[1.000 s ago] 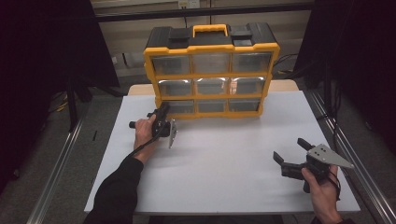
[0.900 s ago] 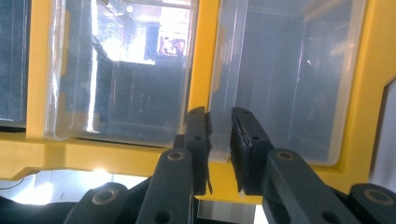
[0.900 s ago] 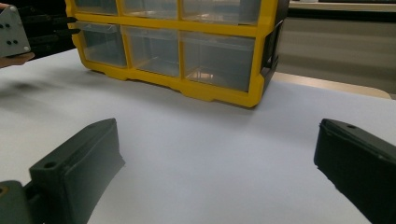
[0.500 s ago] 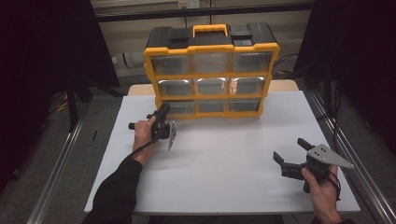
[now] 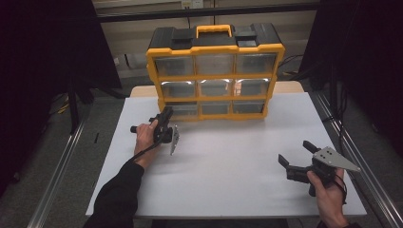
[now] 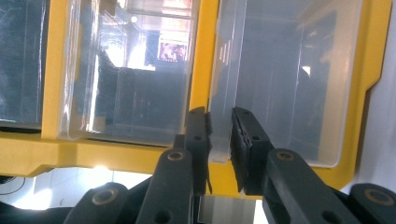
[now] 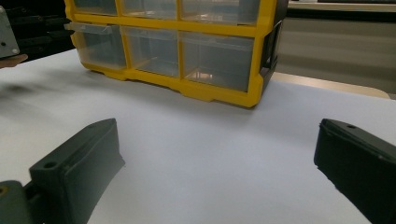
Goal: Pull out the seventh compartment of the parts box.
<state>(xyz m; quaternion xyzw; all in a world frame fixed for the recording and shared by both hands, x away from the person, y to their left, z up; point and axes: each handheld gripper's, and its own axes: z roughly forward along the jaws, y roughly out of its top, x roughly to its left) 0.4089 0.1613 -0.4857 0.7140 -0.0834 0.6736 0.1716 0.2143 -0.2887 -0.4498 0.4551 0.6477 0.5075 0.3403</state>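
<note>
A yellow and black drawer organizer (image 5: 215,47) with clear drawers stands at the back of the white table (image 5: 228,166). My left gripper (image 5: 167,113), turned on its side, is at the bottom-left drawer (image 5: 183,110). In the left gripper view its jaws (image 6: 219,126) are shut on the clear top lip of that drawer (image 6: 280,84). My right gripper (image 5: 293,152) is held low over the table's front right, open, with nothing between its fingers (image 7: 217,140). From there the organizer (image 7: 219,30) shows ahead, and the bottom-left drawer (image 7: 95,44) has its lip standing slightly proud.
Metal rails (image 5: 57,190) run along both sides of the table. Dark curtains hang left and right. Bare white tabletop (image 7: 210,130) lies between the right gripper and the organizer.
</note>
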